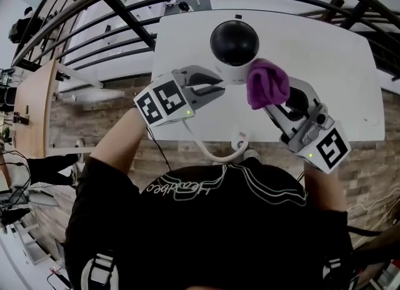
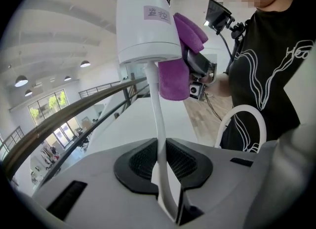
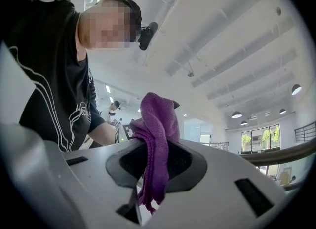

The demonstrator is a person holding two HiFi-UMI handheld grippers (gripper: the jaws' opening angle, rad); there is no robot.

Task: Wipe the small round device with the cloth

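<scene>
Left tongs [image 1: 216, 87] clamping cable [image 2: 154, 104], right tongs [image 1: 278, 102] clamping cloth [image 1: 267, 82]

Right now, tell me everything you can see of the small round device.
The small round device is a white, smooth plastic-looking cylinder topped by a glossy black dome, with a small printed label on its side. It stands upright over the white table; whether its base rests there is unclear. A white cable leaves its underside and runs between the jaws of the left gripper, which grip it. The purple cloth, held by the right gripper, touches its side.
</scene>
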